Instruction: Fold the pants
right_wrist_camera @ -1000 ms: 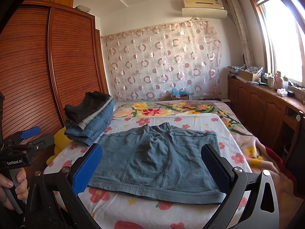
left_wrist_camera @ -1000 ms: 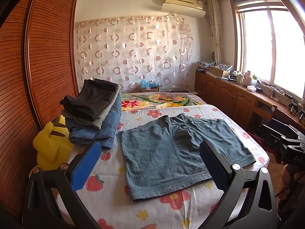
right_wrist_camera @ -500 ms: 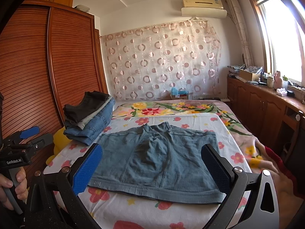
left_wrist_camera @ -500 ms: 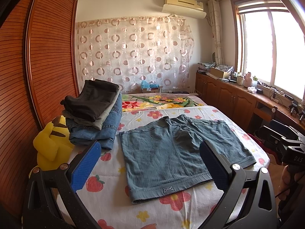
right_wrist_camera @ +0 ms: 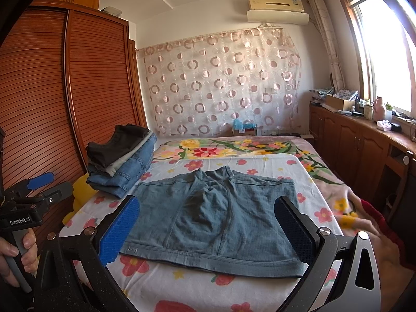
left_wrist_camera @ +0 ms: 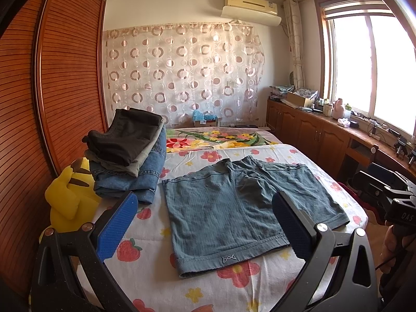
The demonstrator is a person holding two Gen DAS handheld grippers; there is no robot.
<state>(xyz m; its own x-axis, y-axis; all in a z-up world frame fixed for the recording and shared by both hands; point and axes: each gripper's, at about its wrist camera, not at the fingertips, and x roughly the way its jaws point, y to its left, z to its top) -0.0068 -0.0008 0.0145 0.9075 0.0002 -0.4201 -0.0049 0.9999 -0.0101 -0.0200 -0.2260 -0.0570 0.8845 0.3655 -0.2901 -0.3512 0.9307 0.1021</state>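
Blue-grey short pants (left_wrist_camera: 234, 208) lie spread flat on the flowered bed sheet (left_wrist_camera: 208, 288), waistband toward me and legs pointing away. The same pants (right_wrist_camera: 213, 215) fill the middle of the right wrist view. My left gripper (left_wrist_camera: 205, 223) hovers open above the near left part of the bed, with nothing between its blue pads. My right gripper (right_wrist_camera: 208, 228) is open too, held over the near edge of the pants and not touching them. The left gripper (right_wrist_camera: 33, 192) also shows at the left edge of the right wrist view, held by a hand.
A stack of folded pants (left_wrist_camera: 127, 156) sits at the bed's far left, next to a yellow plush toy (left_wrist_camera: 70, 195). A slatted wooden wardrobe (left_wrist_camera: 39, 104) runs along the left. Wooden cabinets (left_wrist_camera: 325, 140) under the window line the right side.
Both views have shifted only very slightly; the pants and both open grippers stay as they were.
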